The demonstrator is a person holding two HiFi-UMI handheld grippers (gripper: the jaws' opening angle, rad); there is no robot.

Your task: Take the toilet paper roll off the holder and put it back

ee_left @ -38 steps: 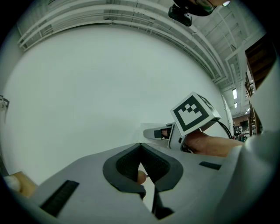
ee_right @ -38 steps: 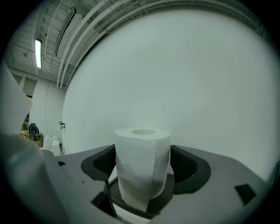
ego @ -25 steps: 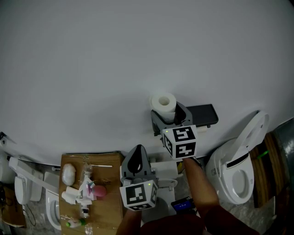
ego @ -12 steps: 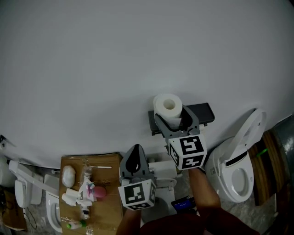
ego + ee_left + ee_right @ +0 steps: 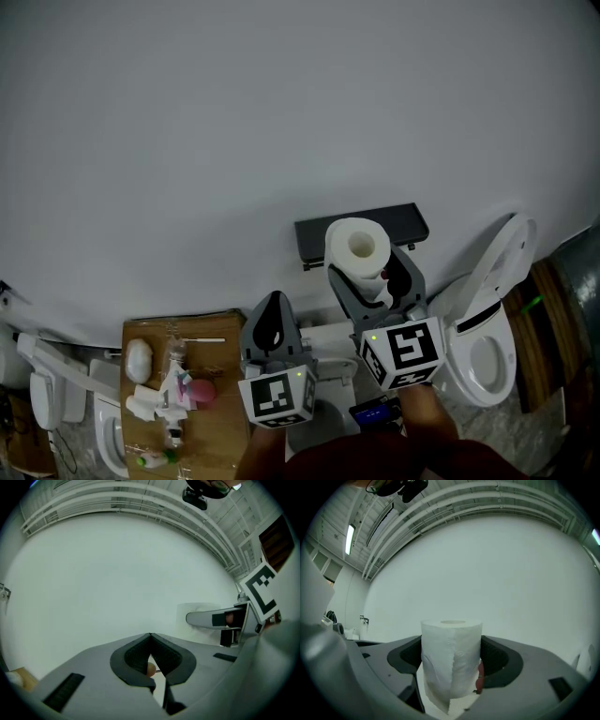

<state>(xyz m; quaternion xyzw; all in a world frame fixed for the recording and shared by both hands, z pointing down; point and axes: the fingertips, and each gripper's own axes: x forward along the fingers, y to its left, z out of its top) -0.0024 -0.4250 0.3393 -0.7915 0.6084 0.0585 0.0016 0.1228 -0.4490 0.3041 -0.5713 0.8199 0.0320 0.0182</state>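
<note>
A white toilet paper roll point(image 5: 358, 249) stands upright between the fingers of my right gripper point(image 5: 371, 270), which is shut on it just below and in front of the black wall holder point(image 5: 317, 237). The roll is clear of the holder. In the right gripper view the roll point(image 5: 451, 660) fills the gap between the dark pads, a loose sheet hanging at its bottom. My left gripper point(image 5: 274, 306) hovers to the left of it, shut and holding nothing; in the left gripper view its tips point(image 5: 150, 639) meet against the white wall.
A white toilet point(image 5: 487, 349) with its lid raised stands at the right. A cardboard box point(image 5: 225, 412) holding small items lies at lower left, with white fixtures point(image 5: 42, 384) beside it. The plain white wall point(image 5: 281, 112) fills the upper view.
My right gripper has carried the roll off the holder, down and to the right, uncovering the black holder top. The left gripper has hardly moved.
</note>
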